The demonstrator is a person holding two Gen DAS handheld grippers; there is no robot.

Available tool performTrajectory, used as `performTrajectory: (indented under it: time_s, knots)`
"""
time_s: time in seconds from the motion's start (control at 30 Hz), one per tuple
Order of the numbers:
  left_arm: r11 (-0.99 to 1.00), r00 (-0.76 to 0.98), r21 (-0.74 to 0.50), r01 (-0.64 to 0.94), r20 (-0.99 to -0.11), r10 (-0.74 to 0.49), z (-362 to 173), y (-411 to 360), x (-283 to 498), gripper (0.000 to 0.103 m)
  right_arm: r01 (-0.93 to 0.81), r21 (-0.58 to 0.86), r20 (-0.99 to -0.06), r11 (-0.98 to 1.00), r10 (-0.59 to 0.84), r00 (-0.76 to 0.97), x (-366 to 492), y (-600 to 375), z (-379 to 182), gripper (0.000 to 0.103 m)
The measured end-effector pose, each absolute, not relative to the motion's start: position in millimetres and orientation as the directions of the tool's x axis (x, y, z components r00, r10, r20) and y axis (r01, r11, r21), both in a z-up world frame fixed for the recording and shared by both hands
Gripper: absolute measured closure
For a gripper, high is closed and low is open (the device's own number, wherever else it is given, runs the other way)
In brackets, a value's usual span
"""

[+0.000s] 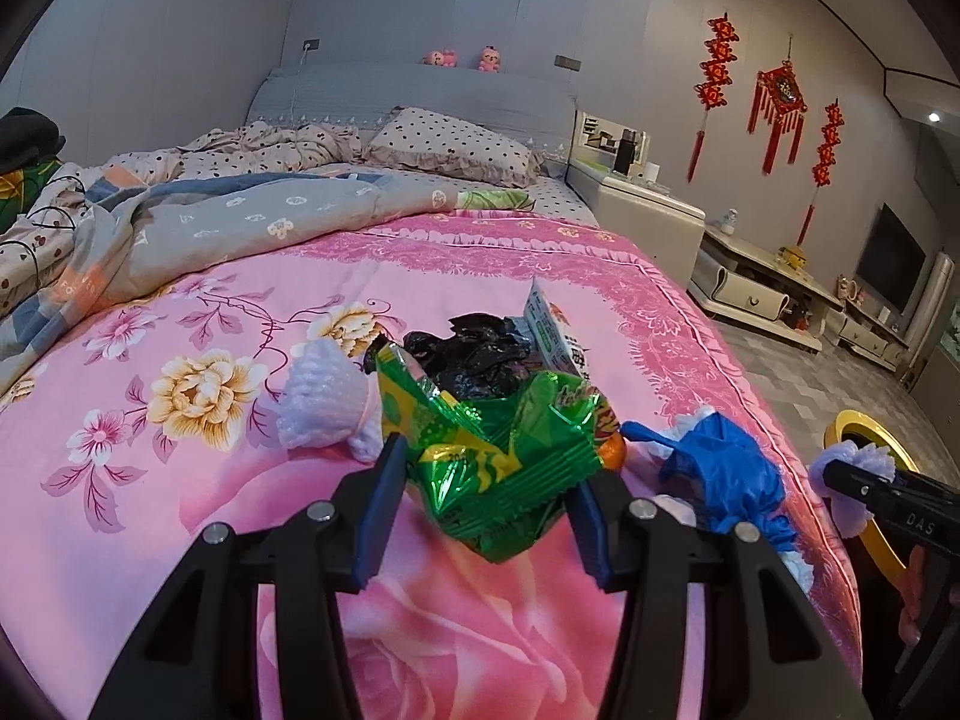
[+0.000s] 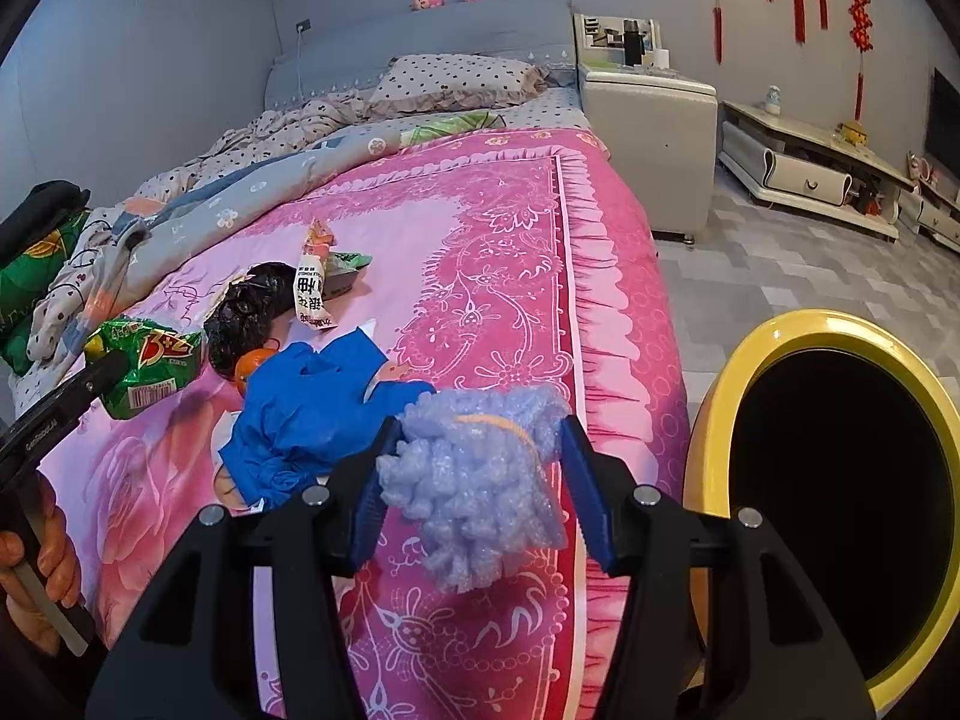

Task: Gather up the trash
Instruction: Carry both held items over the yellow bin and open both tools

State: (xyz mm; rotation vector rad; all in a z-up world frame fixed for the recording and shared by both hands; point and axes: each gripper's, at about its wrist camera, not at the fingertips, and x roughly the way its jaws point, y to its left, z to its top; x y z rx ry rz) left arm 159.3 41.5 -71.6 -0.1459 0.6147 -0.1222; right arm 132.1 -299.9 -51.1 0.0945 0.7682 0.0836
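Observation:
My left gripper (image 1: 483,480) is shut on a green snack wrapper (image 1: 498,462) and holds it over the pink bed; it also shows in the right wrist view (image 2: 144,366). My right gripper (image 2: 477,468) is shut on a pale foam fruit net (image 2: 474,480) at the bed's right edge, left of the yellow-rimmed bin (image 2: 714,420). On the bed lie a black plastic bag (image 1: 474,354), a second foam net (image 1: 324,402), a blue glove (image 1: 720,468), a small orange (image 2: 252,366) and a white printed wrapper (image 2: 309,294).
A rumpled grey quilt (image 1: 240,222) and pillows cover the bed's far half. A white nightstand (image 2: 654,132) and a low TV cabinet (image 2: 804,174) stand to the right on the grey floor. The bin (image 1: 864,426) stands beside the bed's right edge.

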Motion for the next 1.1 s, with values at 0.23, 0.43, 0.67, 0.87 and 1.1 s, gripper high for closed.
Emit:
performTrajectory:
  time_s: [0.23, 0.43, 0.67, 0.87, 1.1]
  knots:
    - [0.979, 0.810, -0.169, 0.117, -0.554, -0.193, -51, 19, 134, 0.055, -0.012, 0.157, -0.656, 0.988, 0.113, 0.746, 114, -309, -31, 0.052]
    - [0.969, 0.791, -0.167, 0.183, -0.560, -0.246, -27, -6, 124, 0.055, -0.009, 0.218, -0.636, 0.976, 0.149, 0.757, 98, -328, -3, 0.052]
    - [0.957, 0.788, -0.141, 0.255, -0.543, -0.290, 2, -47, 124, 0.055, 0.033, 0.234, -0.627, 0.972, 0.125, 0.769, 78, -366, 27, 0.051]
    - [0.932, 0.766, -0.140, 0.334, -0.537, -0.354, 15, -90, 131, 0.055, 0.098, 0.215, -0.617, 0.972, 0.057, 0.785, 65, -402, 46, 0.051]
    - [0.891, 0.721, -0.144, 0.431, -0.539, -0.436, 24, -147, 145, 0.055, 0.169, 0.207, -0.608, 0.964, -0.009, 0.794, 55, -445, 62, 0.051]
